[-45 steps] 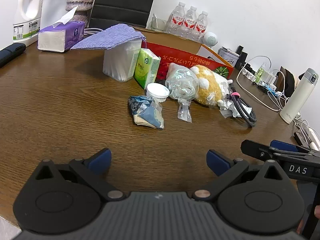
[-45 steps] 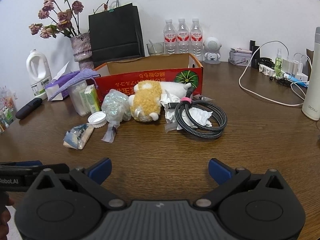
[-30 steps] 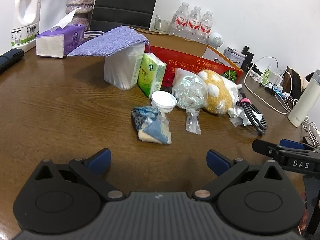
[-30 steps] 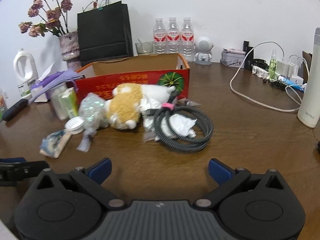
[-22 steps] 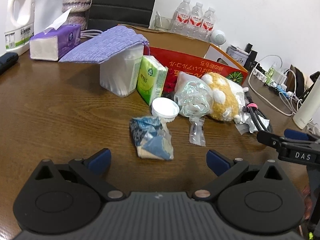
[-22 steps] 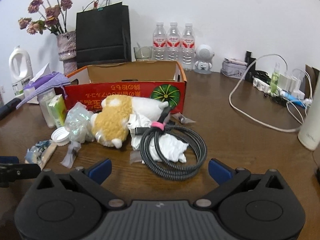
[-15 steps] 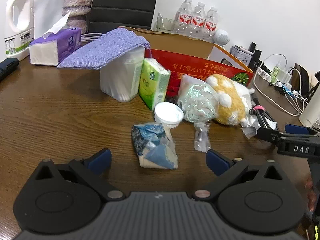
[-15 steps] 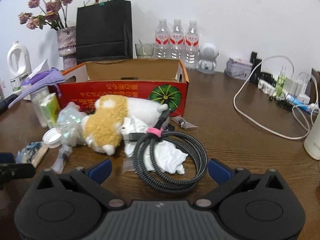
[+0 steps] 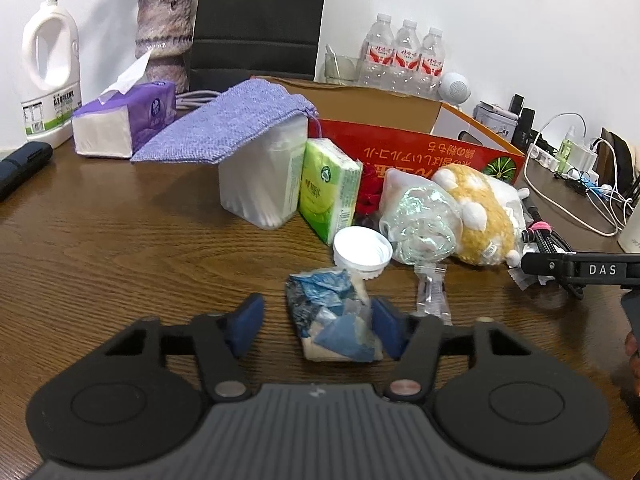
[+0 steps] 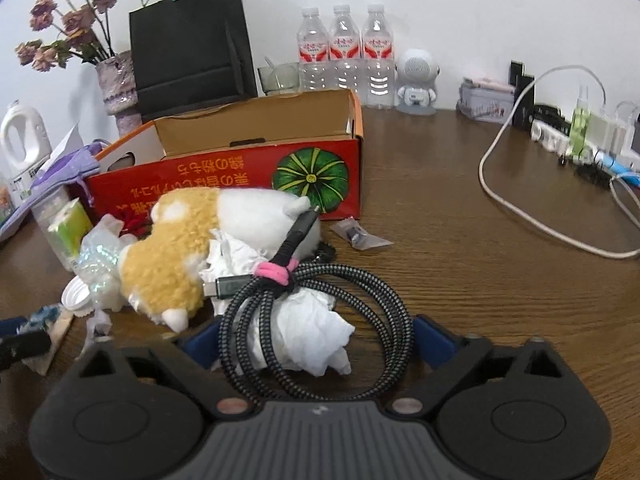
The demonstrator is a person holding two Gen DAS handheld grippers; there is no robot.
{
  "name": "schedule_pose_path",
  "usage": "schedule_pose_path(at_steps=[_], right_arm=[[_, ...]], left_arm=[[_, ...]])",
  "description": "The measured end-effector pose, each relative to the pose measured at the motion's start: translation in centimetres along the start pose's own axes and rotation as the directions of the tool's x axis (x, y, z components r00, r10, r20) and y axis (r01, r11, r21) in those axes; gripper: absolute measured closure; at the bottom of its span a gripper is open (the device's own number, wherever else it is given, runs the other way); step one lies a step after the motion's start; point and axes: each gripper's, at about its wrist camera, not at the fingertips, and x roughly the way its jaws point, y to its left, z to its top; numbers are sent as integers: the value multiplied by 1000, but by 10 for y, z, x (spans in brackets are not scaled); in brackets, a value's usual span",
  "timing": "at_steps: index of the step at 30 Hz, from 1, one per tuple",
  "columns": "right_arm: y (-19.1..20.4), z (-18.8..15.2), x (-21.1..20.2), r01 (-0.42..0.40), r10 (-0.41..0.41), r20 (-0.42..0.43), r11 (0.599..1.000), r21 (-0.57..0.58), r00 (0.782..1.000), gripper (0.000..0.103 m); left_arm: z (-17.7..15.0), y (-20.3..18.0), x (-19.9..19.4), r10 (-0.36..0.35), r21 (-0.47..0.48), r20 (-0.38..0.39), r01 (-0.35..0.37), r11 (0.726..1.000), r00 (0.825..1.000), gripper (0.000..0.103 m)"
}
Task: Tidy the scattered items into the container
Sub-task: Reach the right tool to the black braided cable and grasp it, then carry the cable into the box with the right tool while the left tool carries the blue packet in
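Left gripper (image 9: 316, 326): closing around blue wrapper (image 9: 330, 316). Right gripper (image 10: 316, 340), marked "DAS": wide, closing around cable (image 10: 320, 320). Bench (image 9: 120, 248) bare leftward.

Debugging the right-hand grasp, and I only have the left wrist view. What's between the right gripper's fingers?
Observer: The right gripper straddles the coiled braided cable. Its jaws are closing, and I can't see a firm squeeze yet.
Operator: Anything inside the coil?
Observer: A crumpled white tissue lies in the loop, so a pinch would likely catch it too.
Operator: Any strays I can't see?
Observer: A small clear packet lies on the table by the pumpkin corner of the red box, apart from the pile.
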Motion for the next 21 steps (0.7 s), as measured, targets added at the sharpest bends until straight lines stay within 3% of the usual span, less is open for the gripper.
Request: schedule_pose_path(at_steps=[8, 13, 21], right_arm=[[-7, -2, -13, -12, 9, 39, 998, 60, 999, 15], [-9, -7, -28, 1, -6, 80, 998, 66, 997, 16], [-15, -12, -51, -15, 1, 112, 992, 127, 994, 16]], left_arm=[[-4, -3, -4, -42, 47, 33, 41, 998, 999, 74], [-7, 2, -9, -41, 40, 45, 39, 998, 998, 74], [-10, 8, -32, -96, 7, 80, 96, 995, 992, 74]])
